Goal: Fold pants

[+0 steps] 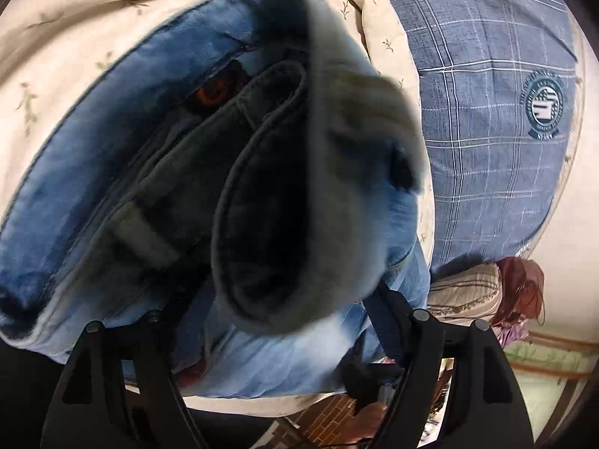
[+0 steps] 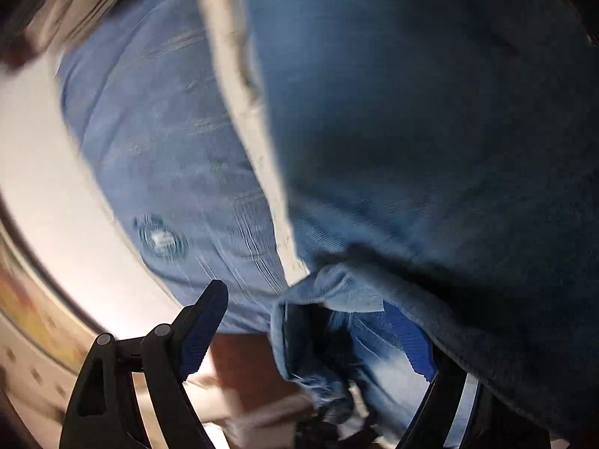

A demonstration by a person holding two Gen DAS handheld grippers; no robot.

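The blue denim pants (image 1: 123, 157) fill the left wrist view, bunched close to the lens, with the waistband, a belt loop and a copper button showing. My left gripper (image 1: 284, 340) has its black fingers wide apart and the denim draped between and over them; the grip point is hidden. In the blurred right wrist view, the pants (image 2: 430, 131) hang over the right side. My right gripper (image 2: 322, 336) is open. Its left finger (image 2: 204, 325) stands free, and a denim fold lies against the right blue pad (image 2: 411, 340).
A cream sheet with small leaf print (image 1: 75, 37) covers the bed. A blue plaid pillow with a round crest (image 1: 486, 131) lies beside the pants and also shows in the right wrist view (image 2: 157, 172). Folded striped cloth (image 1: 471, 292) sits beyond it.
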